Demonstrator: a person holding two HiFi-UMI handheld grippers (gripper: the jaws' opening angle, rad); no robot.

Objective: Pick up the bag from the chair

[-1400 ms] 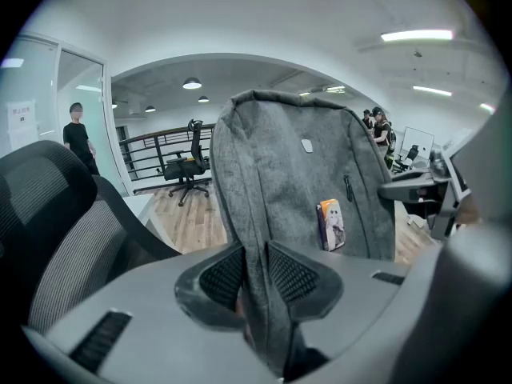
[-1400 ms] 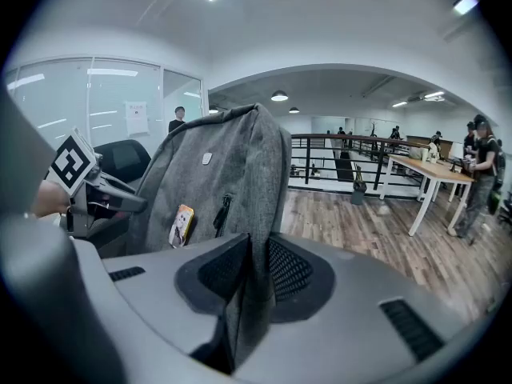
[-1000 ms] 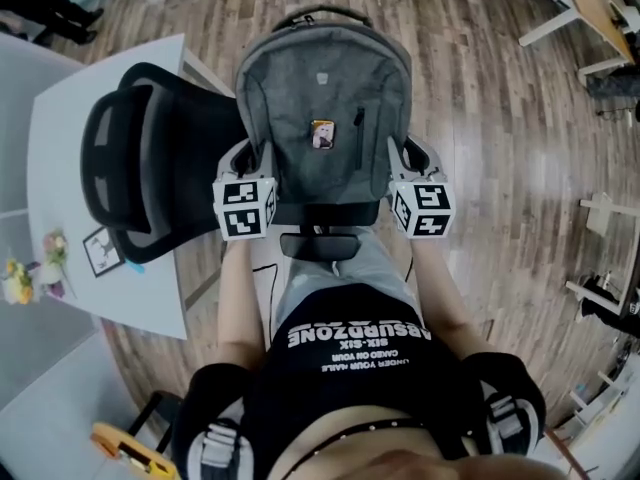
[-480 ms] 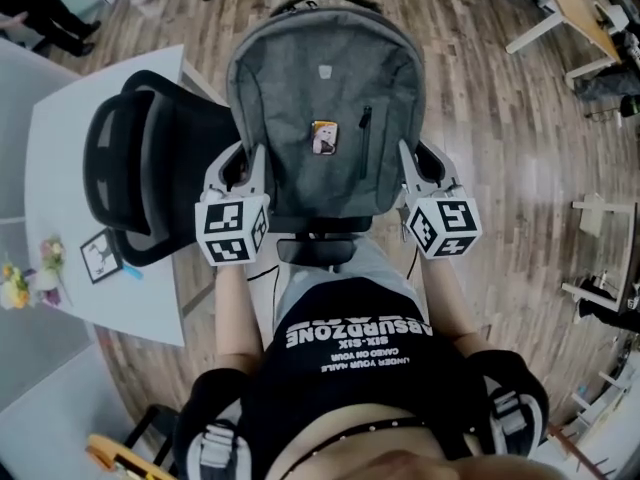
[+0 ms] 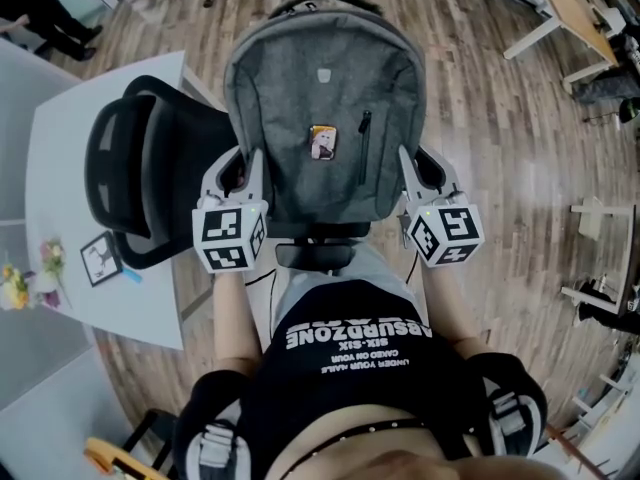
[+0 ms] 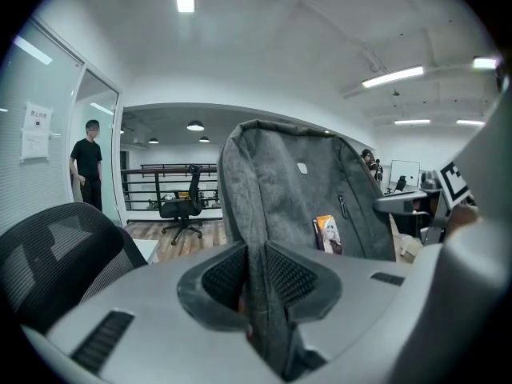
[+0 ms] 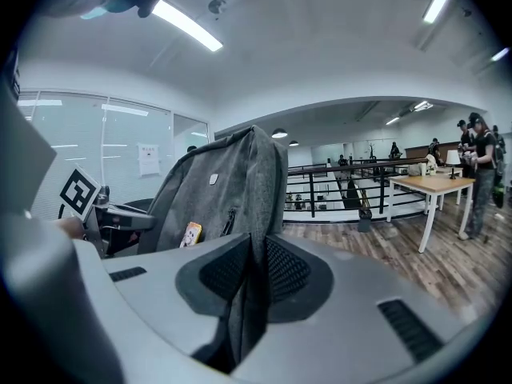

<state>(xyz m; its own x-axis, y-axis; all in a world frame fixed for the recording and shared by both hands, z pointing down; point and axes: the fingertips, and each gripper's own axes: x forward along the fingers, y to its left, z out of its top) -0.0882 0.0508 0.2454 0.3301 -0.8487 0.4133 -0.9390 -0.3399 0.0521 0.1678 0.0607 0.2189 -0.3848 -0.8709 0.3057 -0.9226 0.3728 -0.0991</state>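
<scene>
Head view: bag (image 5: 325,118) clamped in left gripper (image 5: 246,168) jaws at 9 o'clock — just closed further — and right gripper (image 5: 412,168) jaws at 3 o'clock.

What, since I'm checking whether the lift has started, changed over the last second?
The backpack rose toward the camera, carried by the left gripper and right gripper, each clamped on one side edge. The left jaws have just been closing tighter on the fabric. The chair and white table stayed put.
</scene>
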